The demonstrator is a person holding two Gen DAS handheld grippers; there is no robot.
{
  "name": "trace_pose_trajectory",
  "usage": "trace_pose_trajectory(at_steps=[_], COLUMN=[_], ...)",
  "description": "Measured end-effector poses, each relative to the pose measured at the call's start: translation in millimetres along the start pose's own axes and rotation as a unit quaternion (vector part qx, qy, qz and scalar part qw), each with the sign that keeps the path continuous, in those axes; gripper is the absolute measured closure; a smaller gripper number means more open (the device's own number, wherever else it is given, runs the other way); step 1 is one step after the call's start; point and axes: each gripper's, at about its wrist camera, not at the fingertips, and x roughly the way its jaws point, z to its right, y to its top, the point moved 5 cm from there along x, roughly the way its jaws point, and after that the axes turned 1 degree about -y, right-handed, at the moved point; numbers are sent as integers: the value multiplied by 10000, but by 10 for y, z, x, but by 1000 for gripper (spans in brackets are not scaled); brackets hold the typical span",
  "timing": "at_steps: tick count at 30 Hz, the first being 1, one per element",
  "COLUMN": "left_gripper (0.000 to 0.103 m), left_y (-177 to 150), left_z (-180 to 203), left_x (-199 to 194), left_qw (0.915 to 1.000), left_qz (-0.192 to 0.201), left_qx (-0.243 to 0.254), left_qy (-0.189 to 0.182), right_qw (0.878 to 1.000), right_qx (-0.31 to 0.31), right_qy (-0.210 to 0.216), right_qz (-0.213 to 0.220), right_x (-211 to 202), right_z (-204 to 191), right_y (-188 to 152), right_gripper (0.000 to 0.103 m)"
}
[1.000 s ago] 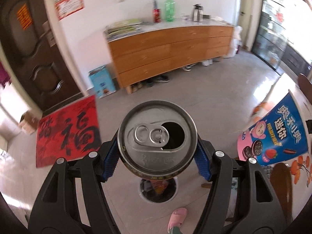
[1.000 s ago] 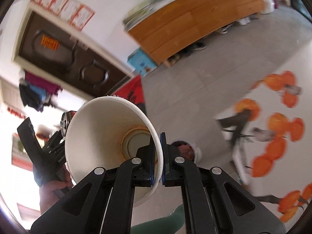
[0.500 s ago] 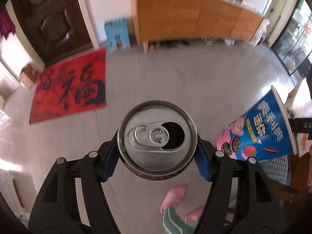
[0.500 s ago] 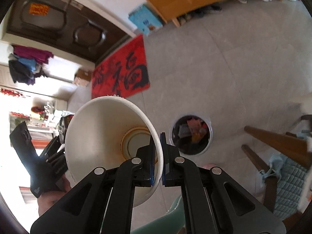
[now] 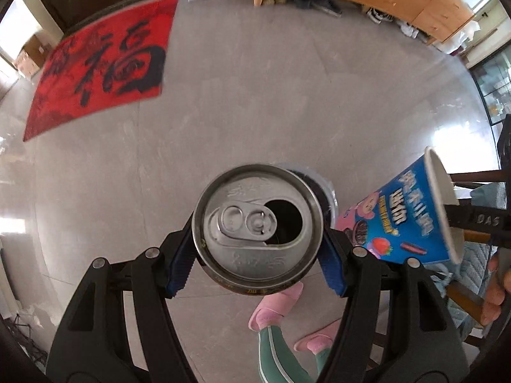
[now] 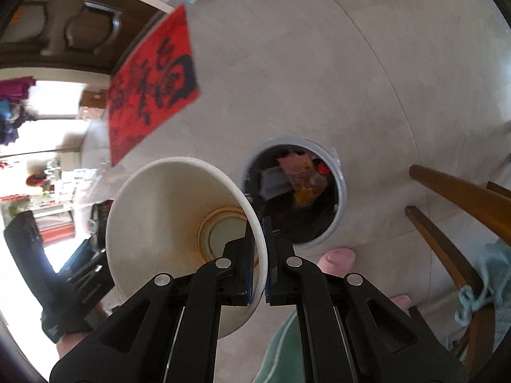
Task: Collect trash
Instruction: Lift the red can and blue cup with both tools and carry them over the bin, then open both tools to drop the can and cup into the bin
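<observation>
My left gripper [image 5: 258, 252] pinches the can [image 5: 258, 223], right gripper [image 6: 258, 249] pinches the cup [image 6: 179, 233]; bin [image 6: 338, 172] at twelve o'clock, drops remain.

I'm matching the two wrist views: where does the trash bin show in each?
Left wrist: only a sliver of the trash bin rim, centre, behind the can.
Right wrist: trash bin fully visible, centre, beyond the paper cup.
Shared landmark: the red mat, upper left in both.

both wrist cams downward, share bin [image 6: 292, 191]
</observation>
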Motion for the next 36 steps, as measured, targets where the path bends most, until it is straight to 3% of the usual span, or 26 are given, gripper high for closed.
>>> trace_pose_trajectory(at_steps=[9, 18, 20, 22, 27, 36], left_gripper=[39, 39, 36, 28, 24, 24], left_y=[-177, -337, -381, -448, -578, -607], left_z=[-19, 40, 66, 43, -133, -199], left_x=[1154, 1801, 1956, 2086, 2055, 1702], left_qw=[9985, 9955, 9929, 9882, 9905, 9933], left_qz=[-460, -755, -941, -1163, -1280, -1111], left_qx=[278, 579, 724, 953, 421, 312], left_qy=[-76, -30, -27, 289, 258, 97], right_qw=[9983, 9968, 9959, 9955, 9970, 9980], right_qx=[-47, -11, -52, -29, 69, 465], right_qy=[-440, -658, -766, -801, -725, -398], right_qz=[-367, -449, -476, -499, -272, 142], right_x=[1336, 2002, 2079, 2103, 1888, 1399], right_z=[570, 902, 946, 984, 978, 974], right_y=[21, -16, -21, -48, -58, 56], right_gripper=[97, 95, 85, 69, 62, 61])
